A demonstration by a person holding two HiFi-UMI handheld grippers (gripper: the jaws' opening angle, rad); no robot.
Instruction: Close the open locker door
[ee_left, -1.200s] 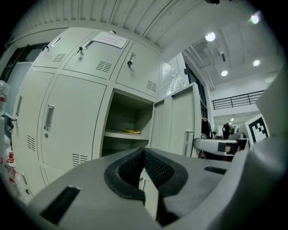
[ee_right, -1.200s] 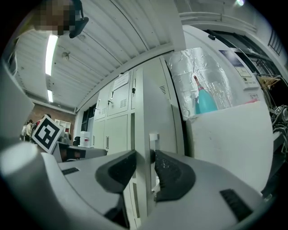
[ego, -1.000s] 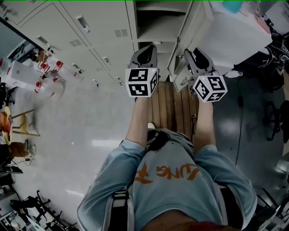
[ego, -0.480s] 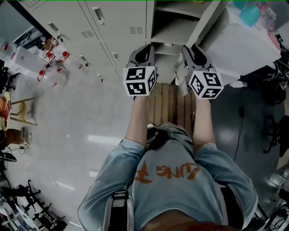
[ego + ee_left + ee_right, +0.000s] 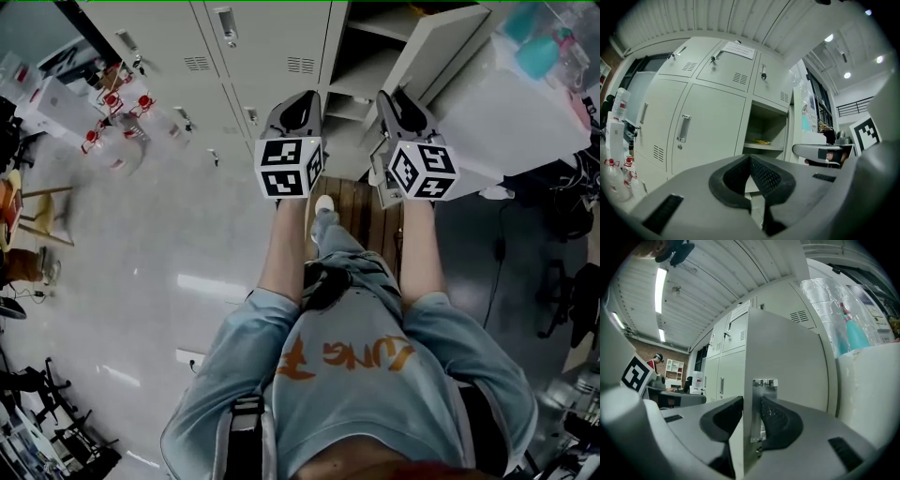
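Note:
The open locker door (image 5: 427, 52) stands edge-on toward me, right of the open compartment (image 5: 370, 47). My right gripper (image 5: 394, 101) is at the door's free edge. In the right gripper view the door (image 5: 787, 362) and its metal handle (image 5: 759, 408) sit between the jaws of the right gripper (image 5: 751, 416), and both pads touch them. Its jaws have just been closing on that edge. My left gripper (image 5: 302, 103) is level beside it, apart from the door. In the left gripper view the left gripper (image 5: 750, 161) is shut on nothing and faces the open compartment (image 5: 764, 136).
Closed lockers (image 5: 253, 47) run to the left. A wooden board (image 5: 361, 211) lies on the floor under my arms. A white wrapped block (image 5: 525, 103) stands close behind the door on the right. Red-capped bottles (image 5: 112, 131) stand at left. Something yellow (image 5: 761, 141) lies on the shelf.
Both grippers have moved forward toward the lockers, which now sit nearer. The right gripper has come onto the door's edge. A shoe now shows below the hands.

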